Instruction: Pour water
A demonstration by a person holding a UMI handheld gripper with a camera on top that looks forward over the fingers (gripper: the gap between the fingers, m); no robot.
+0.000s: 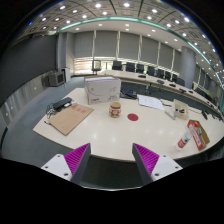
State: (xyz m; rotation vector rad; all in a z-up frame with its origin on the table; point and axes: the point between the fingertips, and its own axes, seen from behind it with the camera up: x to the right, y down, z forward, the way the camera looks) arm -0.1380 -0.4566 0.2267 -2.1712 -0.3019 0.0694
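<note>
Nothing looks poured yet: the tool (110, 158) hangs with fingers spread and empty, well back from the counter (120, 132), where a small cup (115, 108) stands beyond them near a red coaster (134, 117).

bright ceiling lights (98, 12), heavy fisheye bending at edges
</note>
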